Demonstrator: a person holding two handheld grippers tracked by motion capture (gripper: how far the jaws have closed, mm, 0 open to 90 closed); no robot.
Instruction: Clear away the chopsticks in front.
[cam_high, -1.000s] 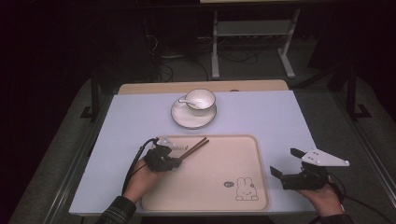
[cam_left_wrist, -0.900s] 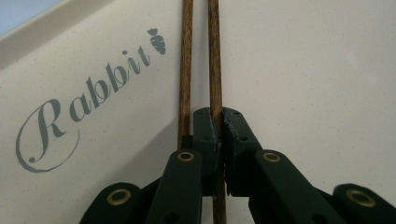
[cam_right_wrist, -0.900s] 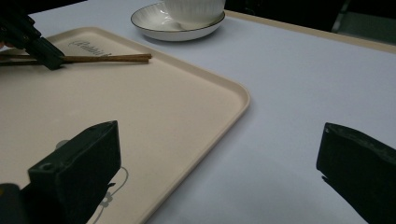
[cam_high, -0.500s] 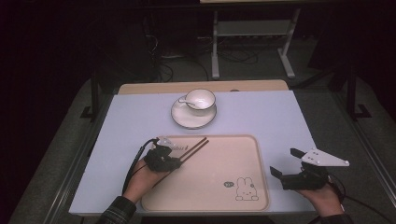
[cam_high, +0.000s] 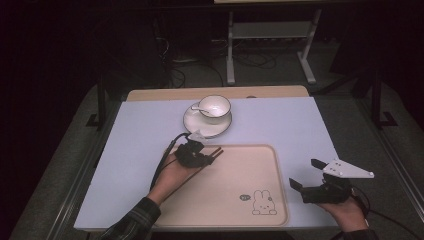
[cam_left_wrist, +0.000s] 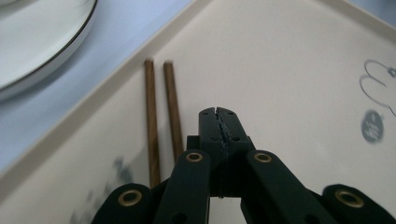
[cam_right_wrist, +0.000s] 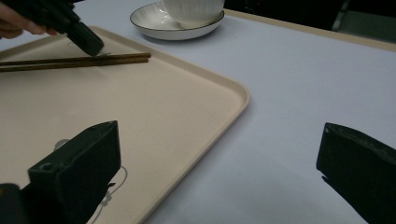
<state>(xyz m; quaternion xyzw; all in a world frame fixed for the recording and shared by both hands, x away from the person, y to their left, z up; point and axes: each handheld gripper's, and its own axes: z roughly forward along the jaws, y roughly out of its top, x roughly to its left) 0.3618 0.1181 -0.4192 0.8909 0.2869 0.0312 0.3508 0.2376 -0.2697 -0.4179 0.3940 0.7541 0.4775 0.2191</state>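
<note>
Chopsticks (cam_left_wrist: 161, 116) first: 2 dark wooden sticks lie side by side on the beige tray (cam_high: 240, 170), along its upper left edge, their ends close to the rim. From the left gripper view they run just beside the black fingers, to their left, and nothing sits between those fingers.

Over on the left of the high view, the left gripper (cam_high: 212, 156) hovers low over the tray's upper left corner, held in a hand with a plaid sleeve. Its fingers (cam_left_wrist: 208, 123) have just been closing, and now they are clenched tight on nothing at all, pad against pad, the chopsticks lying free next to them. The right gripper view confirms it: the black tip (cam_right_wrist: 86, 39) is down by the sticks, near their middle, while the sticks (cam_right_wrist: 74, 60) rest flat on the tray.

Moving toward the centre, a white saucer (cam_high: 192, 125) with a dark rim sits on the pale blue table (cam_high: 140, 130), just beyond the tray's top edge. On it stands a white cup (cam_high: 216, 106), with a white spoon (cam_high: 197, 108) resting at its left side.

Further right, a little rabbit drawing (cam_high: 263, 202) marks the tray's lower right corner.

Far right now: the right gripper (cam_high: 302, 174) is off the tray, over the table beside the tray's right edge, a grey 3-cornered plate (cam_high: 347, 170) on top. Its 2 fingers (cam_right_wrist: 79, 163) stand wide apart, released, with bare table and the tray's corner between them.
</note>
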